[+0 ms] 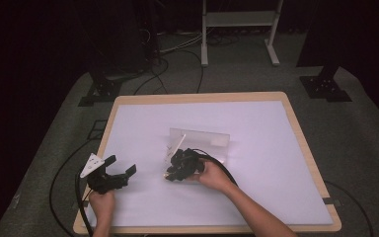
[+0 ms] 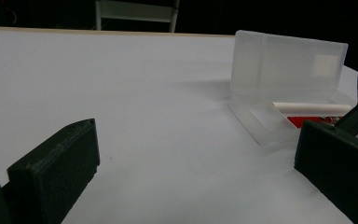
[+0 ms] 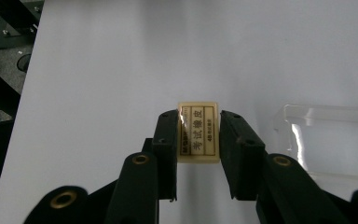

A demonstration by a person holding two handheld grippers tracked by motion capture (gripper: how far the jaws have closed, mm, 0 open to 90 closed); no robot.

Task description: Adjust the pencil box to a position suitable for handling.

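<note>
Eraser (image 3: 198,134) between hand-held gripper (image 3: 198,140) pads

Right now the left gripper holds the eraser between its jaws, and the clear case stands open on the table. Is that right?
Not quite. It is the right gripper that holds the eraser; the right gripper view shows it clamped between those jaws. The left gripper is open and holds nothing. The clear case does stand open on the table.
</note>
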